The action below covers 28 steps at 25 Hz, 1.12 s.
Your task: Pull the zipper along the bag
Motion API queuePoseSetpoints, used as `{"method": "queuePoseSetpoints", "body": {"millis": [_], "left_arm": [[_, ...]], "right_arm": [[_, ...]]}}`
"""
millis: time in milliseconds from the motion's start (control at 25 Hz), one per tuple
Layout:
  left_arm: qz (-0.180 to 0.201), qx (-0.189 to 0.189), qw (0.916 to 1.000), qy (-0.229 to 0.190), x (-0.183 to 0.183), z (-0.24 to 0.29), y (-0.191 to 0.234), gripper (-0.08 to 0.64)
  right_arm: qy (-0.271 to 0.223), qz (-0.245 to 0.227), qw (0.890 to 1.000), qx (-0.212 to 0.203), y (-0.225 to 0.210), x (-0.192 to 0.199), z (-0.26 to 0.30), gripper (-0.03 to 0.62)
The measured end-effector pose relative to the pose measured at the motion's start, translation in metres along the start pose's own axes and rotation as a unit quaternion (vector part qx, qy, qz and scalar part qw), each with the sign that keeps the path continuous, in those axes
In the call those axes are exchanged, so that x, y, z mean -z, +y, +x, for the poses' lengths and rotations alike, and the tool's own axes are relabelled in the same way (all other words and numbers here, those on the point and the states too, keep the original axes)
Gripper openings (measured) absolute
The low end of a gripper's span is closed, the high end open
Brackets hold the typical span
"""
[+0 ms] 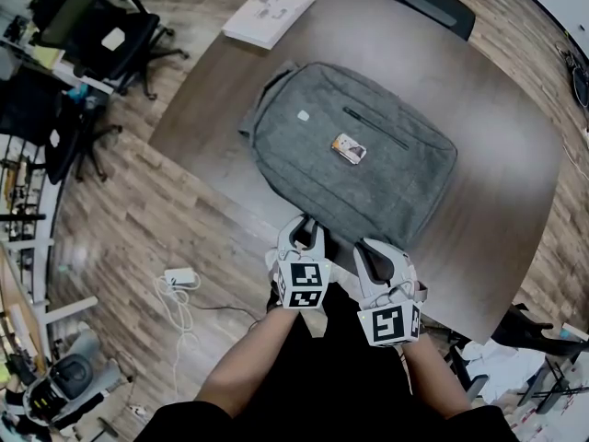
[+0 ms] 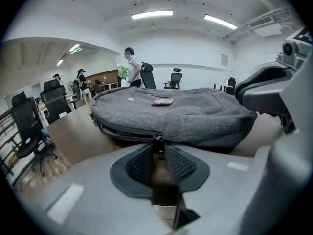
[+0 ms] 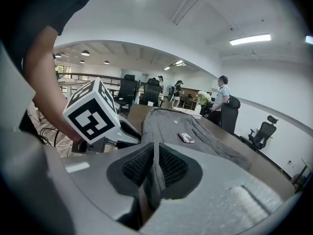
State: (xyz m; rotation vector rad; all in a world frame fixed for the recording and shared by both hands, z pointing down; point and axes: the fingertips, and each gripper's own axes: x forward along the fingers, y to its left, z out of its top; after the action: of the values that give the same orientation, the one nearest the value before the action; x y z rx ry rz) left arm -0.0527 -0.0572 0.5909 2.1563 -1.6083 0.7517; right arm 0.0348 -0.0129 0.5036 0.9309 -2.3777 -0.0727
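Observation:
A grey backpack (image 1: 354, 145) lies flat on the dark table (image 1: 497, 118), its near edge facing me. In the left gripper view the bag (image 2: 171, 112) shows a zipper track along its near side, partly unzipped to the left. The zipper pull (image 2: 157, 142) sits right at the tips of my left gripper (image 2: 157, 153), whose jaws stand slightly apart, so it is open. In the head view my left gripper (image 1: 304, 231) is at the bag's near edge. Just to its right, my right gripper (image 1: 365, 247) is shut on a fold of the bag's grey fabric (image 3: 155, 180).
A small patterned tag (image 1: 349, 147) lies on top of the bag. White papers (image 1: 271, 12) rest at the table's far left corner. Office chairs (image 1: 101, 30) stand to the left, and a cable with a power block (image 1: 179, 277) lies on the wooden floor. People stand in the background.

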Motion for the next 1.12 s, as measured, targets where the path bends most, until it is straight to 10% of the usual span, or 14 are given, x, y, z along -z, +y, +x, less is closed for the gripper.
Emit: {"method": "queuePoseSetpoints", "body": {"millis": [1120], "left_arm": [[-0.042,0.058,0.9974,0.004,0.001,-0.012,-0.002,0.043]], "right_arm": [[-0.023,-0.036,0.999,0.0,0.003,-0.01,-0.001,0.038]]}}
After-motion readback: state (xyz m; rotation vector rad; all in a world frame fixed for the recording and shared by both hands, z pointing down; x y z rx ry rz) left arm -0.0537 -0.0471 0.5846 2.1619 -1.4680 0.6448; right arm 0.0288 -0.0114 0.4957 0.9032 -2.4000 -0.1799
